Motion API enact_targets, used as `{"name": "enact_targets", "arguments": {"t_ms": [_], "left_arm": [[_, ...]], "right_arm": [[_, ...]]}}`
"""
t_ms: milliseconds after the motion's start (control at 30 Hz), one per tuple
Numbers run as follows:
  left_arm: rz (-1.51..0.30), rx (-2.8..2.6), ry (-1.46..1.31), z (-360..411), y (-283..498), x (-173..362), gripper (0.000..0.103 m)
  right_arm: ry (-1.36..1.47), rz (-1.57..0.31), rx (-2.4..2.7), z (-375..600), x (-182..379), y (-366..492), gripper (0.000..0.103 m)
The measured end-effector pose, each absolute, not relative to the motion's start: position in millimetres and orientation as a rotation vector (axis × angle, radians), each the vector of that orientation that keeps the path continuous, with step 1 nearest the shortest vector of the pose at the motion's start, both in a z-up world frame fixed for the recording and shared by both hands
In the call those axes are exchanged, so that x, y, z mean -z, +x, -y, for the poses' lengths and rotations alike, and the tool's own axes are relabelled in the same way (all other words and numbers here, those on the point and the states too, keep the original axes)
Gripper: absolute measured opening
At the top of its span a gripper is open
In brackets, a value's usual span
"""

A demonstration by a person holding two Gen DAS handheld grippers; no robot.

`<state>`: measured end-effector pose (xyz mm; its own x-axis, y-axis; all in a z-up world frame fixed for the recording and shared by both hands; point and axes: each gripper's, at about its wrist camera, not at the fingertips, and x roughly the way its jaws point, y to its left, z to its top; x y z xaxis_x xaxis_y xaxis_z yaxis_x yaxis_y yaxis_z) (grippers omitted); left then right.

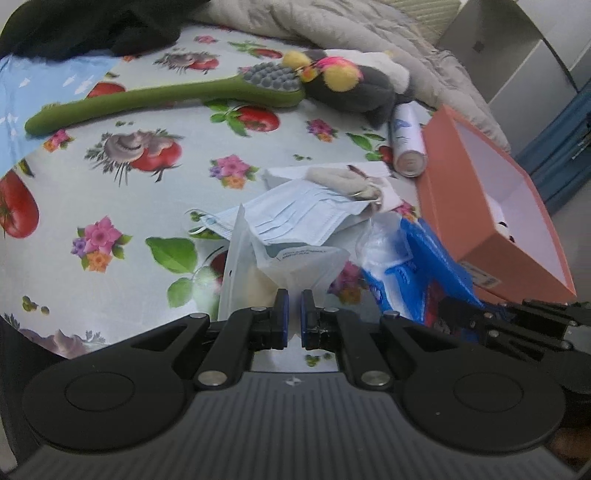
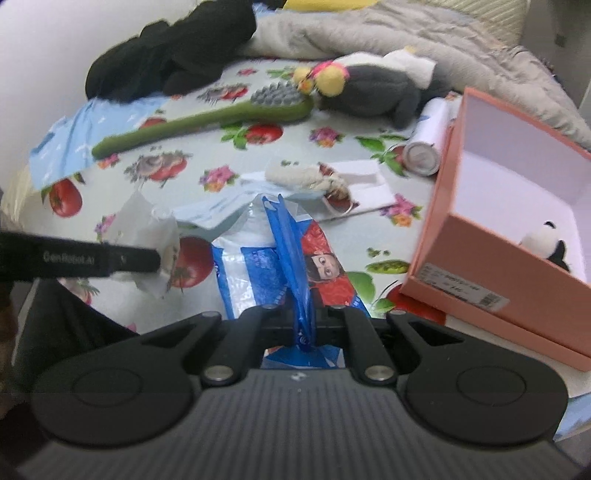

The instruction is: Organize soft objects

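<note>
My left gripper [image 1: 294, 299] is shut on the lower edge of a white translucent pouch [image 1: 295, 264] and holds it a little above the flowered tablecloth [image 1: 122, 206]. The right wrist view shows that gripper [image 2: 157, 258] from the side, with the pouch [image 2: 147, 225] bunched at its tip. My right gripper [image 2: 303, 314] is shut on a raised fold of a blue plastic pack [image 2: 258, 266]. From the left wrist view, this gripper [image 1: 448, 308] sits at the pack's [image 1: 417, 266] near right corner. A pale blue face mask [image 1: 303, 218] lies just behind the pouch.
An open pink box [image 2: 461, 266] at the right holds a panda plush [image 2: 546, 240]. Farther back lie a green plush toothbrush [image 1: 147, 99], a grey plush toy [image 1: 354, 88] and a white spray can [image 1: 406, 140]. A black garment [image 2: 173, 51] and grey blanket [image 1: 332, 22] line the far edge.
</note>
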<state>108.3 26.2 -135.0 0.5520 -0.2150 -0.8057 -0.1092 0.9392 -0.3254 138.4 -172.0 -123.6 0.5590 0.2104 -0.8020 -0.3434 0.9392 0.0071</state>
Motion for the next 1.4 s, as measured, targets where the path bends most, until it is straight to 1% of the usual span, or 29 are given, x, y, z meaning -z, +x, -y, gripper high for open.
{"name": "enact_targets", "arguments": {"t_ms": [333,567,767,933,1100,1400], "left_arm": [[-0.921,0.133,-0.359,-3,113,92,0.007],[-0.869,0.194,-0.362,21,128,60,0.007],[-0.854,0.267,-0.442,34,147,46,0.007],[-0.847,0.241,-0.445,30,149,44,0.007],[-0.873,0.185,-0.465,6,140,55,0.007],[-0.912,0.076,-0.499,-37,123,81,0.007]], "right_arm": [[-0.089,-0.810,-0.276,195,81,128,0.009],[-0.020,-0.748,-0.233,226,55,136,0.009],[-0.003,-0.720,-0.215,246,43,149,0.009],[-0.011,-0.743,-0.259,241,50,158,0.009],[-0.029,-0.792,-0.325,219,71,168,0.009],[-0.090,-0.903,-0.419,160,124,187,0.009]]}}
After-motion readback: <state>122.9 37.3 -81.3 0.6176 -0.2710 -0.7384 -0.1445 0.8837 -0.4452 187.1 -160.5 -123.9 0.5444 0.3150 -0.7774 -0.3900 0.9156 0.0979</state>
